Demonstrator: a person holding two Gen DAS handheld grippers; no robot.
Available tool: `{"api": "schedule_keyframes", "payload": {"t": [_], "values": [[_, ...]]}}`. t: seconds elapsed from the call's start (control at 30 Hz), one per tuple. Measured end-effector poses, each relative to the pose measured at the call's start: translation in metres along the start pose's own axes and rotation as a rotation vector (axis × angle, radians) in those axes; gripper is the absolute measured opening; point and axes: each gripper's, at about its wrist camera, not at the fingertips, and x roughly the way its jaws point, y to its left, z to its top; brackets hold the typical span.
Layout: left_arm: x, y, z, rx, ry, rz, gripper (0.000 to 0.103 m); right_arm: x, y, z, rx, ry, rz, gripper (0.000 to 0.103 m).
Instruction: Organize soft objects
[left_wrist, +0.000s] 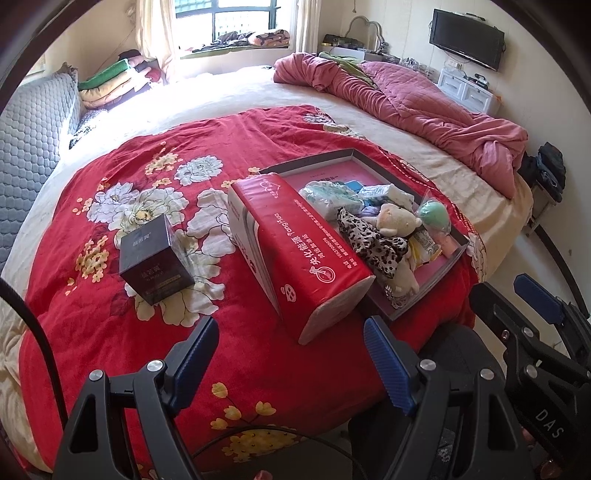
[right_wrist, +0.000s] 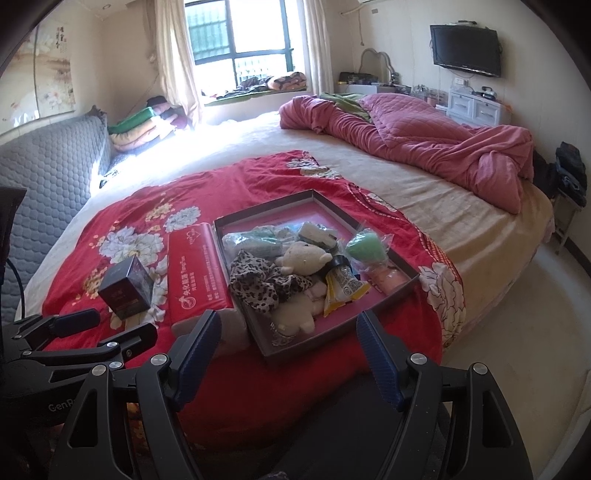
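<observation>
A shallow grey tray with a pink floor lies on the red floral blanket. It holds a cream plush bear, a leopard-print cloth, a green sponge in a bag, a pink sponge, tissue packs and a yellow packet. The tray also shows in the left wrist view. A red tissue pack lies left of the tray. My left gripper is open, just short of the red pack. My right gripper is open, in front of the tray's near edge.
A small dark box stands on the blanket left of the red pack. A rumpled pink quilt lies at the far right of the bed. A grey padded headboard is on the left. Folded blankets lie near the window.
</observation>
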Motion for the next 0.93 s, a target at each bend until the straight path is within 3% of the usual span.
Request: {"api": "schedule_keyframes", "payload": {"t": [0.63,0.83,0.93], "values": [[0.007,0.001,0.000,0.004,0.011,0.035,0.080,0.004,-0.003,-0.002,0.013,0.014,0.000,0.077],[0.012,0.001,-0.001,0.034,-0.018,0.100,0.080,0.007,-0.002,-0.002,0.010,0.014,0.011,0.077],[0.014,0.020,-0.002,-0.028,-0.029,0.048,0.080,0.010,0.006,0.001,-0.018,-0.003,0.018,0.077]]}}
